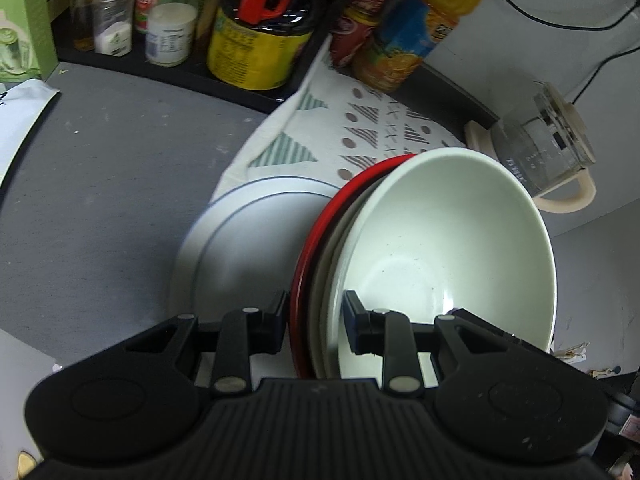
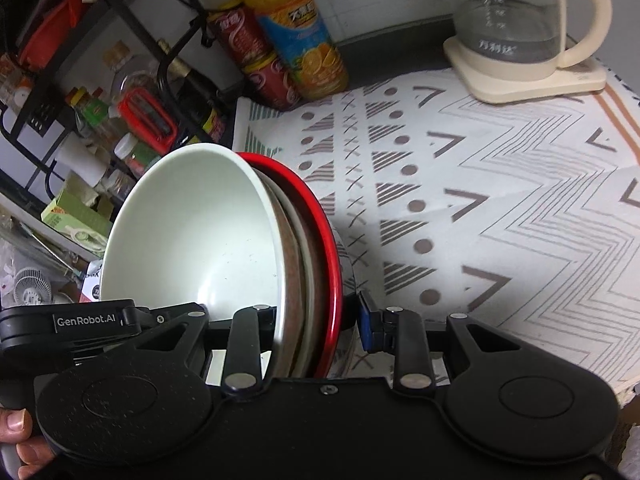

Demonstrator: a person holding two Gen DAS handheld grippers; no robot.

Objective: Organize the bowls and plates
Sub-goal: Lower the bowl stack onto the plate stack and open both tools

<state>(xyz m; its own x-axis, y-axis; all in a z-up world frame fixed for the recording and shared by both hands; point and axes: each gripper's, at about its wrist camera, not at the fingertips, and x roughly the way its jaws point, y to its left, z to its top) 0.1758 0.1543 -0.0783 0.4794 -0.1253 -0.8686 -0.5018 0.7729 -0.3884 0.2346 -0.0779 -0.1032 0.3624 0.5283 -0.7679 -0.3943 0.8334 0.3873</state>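
A stack of dishes is held tilted on edge between both grippers: a pale green bowl (image 1: pixel 448 248), a beige dish (image 1: pixel 324 300) and a red plate (image 1: pixel 310 248). My left gripper (image 1: pixel 316 320) is shut on the stack's rim. In the right wrist view the same green bowl (image 2: pixel 192 232), a brown-rimmed dish (image 2: pixel 296 280) and the red plate (image 2: pixel 332 256) sit between the fingers of my right gripper (image 2: pixel 316 320), which is shut on them. A white plate with a blue ring (image 1: pixel 248 240) lies flat on the grey counter, left of the stack.
A patterned cloth (image 2: pixel 480 200) covers the counter. A glass kettle on a cream base (image 2: pixel 520 40) stands at the back right. Bottles and cans (image 2: pixel 288 48) and a black rack of jars (image 1: pixel 168 20) line the back. A green box (image 1: pixel 24 20) stands far left.
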